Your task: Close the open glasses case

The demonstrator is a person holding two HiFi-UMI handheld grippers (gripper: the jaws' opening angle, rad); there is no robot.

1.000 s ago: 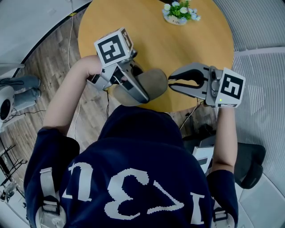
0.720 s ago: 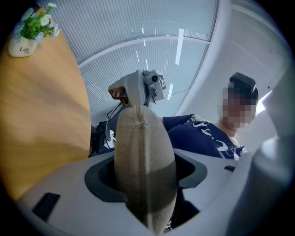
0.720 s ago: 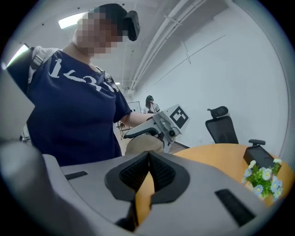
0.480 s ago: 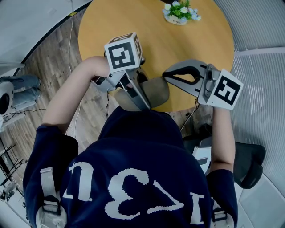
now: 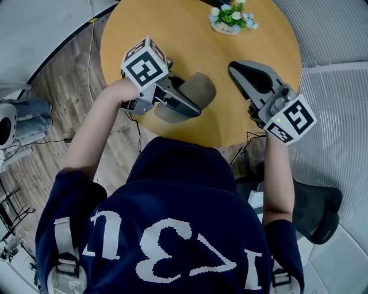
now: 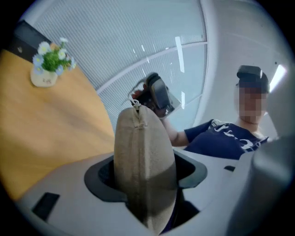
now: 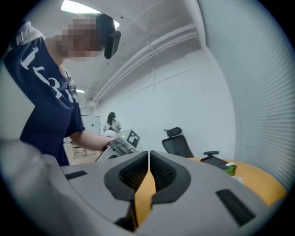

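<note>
**Case looks shut and sits in your left tongs**

Your left gripper is clamped on the beige, oval fabric glasses case. The case stands on edge between the pads, and its far end reaches past the jaw tips. From the left gripper view, the seam facing you runs as one closed line up to a small pull tab at the far end. No gap shows along it. I judge the closing itself done, or nearly so, though the side of the case turned away from that camera is hidden.

Your right gripper has its jaws together with nothing between them. It is well apart from the case, off to the right of your left tongs, and it points away across the round wooden table.

The case hangs over the table's near edge, and I cannot tell whether it rests on the wood. The small pot of white and yellow flowers stands far beyond both tips.

What seems left is to check the hidden side, set the case down and let go.
</note>
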